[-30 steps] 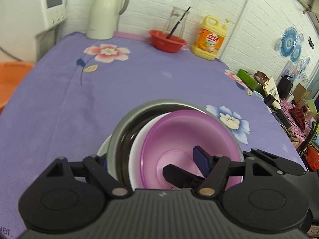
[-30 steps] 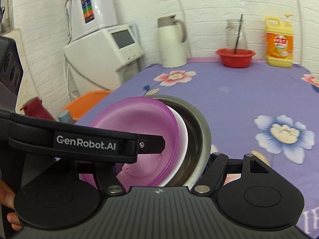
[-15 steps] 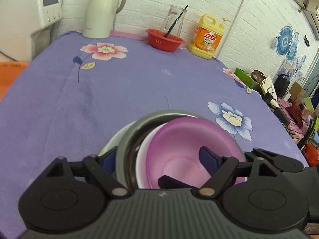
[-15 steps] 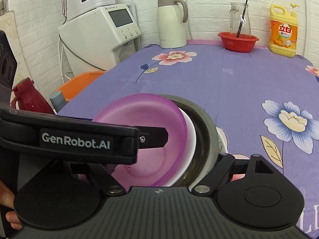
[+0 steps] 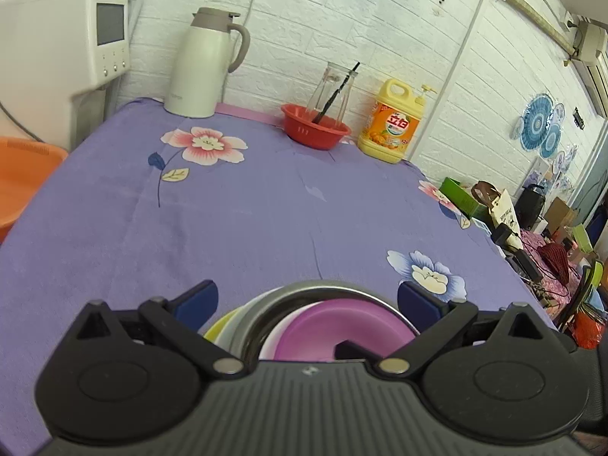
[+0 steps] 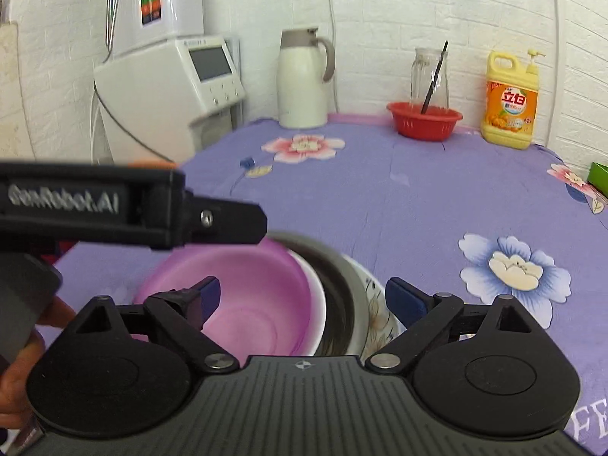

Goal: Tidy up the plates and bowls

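I am looking down on the nested stack at the near edge of the bench (image 5: 266, 228): purple plastic bowl (image 6: 250, 304) innermost, inside a white bowl (image 6: 317, 304), inside a steel bowl (image 5: 323, 290), all on a floral plate (image 6: 380, 315). The left gripper (image 5: 306, 298), nearer and above the purple bowl, has just been opening; its fingers (image 5: 199, 296) are released, gripping nothing. The right gripper (image 6: 302, 298) is standing wide too, straddling the stack's right rims without pressing.
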The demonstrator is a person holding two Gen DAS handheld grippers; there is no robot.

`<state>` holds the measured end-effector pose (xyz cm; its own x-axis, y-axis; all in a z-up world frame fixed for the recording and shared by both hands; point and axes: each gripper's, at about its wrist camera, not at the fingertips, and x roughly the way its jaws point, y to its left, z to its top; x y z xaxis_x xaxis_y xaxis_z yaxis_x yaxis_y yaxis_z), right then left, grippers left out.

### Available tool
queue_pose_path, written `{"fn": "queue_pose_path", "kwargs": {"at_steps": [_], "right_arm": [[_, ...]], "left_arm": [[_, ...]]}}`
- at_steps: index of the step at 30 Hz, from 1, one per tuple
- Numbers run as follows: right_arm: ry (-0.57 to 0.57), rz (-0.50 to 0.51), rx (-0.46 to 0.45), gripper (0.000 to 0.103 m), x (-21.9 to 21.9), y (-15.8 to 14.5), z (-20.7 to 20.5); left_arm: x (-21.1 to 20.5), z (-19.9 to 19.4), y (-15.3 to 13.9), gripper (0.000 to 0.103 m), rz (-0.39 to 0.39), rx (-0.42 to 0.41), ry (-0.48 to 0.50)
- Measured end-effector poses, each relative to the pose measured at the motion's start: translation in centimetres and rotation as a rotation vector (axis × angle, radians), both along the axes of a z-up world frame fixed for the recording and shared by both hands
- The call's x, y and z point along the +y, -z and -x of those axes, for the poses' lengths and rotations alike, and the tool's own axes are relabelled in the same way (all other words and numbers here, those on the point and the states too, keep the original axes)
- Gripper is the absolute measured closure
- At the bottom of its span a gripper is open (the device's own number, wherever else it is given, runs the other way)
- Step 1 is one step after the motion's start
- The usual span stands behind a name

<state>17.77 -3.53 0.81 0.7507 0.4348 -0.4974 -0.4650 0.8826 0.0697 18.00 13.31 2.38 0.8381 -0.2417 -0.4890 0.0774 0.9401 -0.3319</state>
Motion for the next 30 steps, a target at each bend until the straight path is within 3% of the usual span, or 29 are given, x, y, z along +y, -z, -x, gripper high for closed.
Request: {"fn": "queue_pose_path", "kwargs": {"at_steps": [7,14,16,19,27,30], "right_arm": [[0.052,-0.041,-0.011,0.000,-2.5,-0.6,0.3],[0.140,-0.094,-0.081,0.000,-5.9,0.3,1.3],[0.163,-0.073,-0.046,0.000,-6.6,0.6,1.3],[0.202,-0.095,-0.070,0.000,-8.3,0.2,2.7],[0.268,-0.118,-0.082,0.000,-10.4,0.6,6.7],[0.303,-0.114,-0.084,0.000,-10.9,1.1,8.4]], "left_arm": [[-0.7,0.9,-0.8,0.004,-0.010,-0.023,-0.057],[-4.6,4.3,-1.6,0.003,-0.069,-0.179,-0.172],[-5.9,4.9,-1.8,0.003,-0.114,-0.171,-0.141],[-7.3,6.2,-2.0,0.003,-0.154,-0.195,-0.147],[-8.9,10.1,-0.8,0.003,-0.107,-0.185,-0.111],[-9.9,11.6,0.3,0.002,-0.145,-0.161,-0.129]]}}
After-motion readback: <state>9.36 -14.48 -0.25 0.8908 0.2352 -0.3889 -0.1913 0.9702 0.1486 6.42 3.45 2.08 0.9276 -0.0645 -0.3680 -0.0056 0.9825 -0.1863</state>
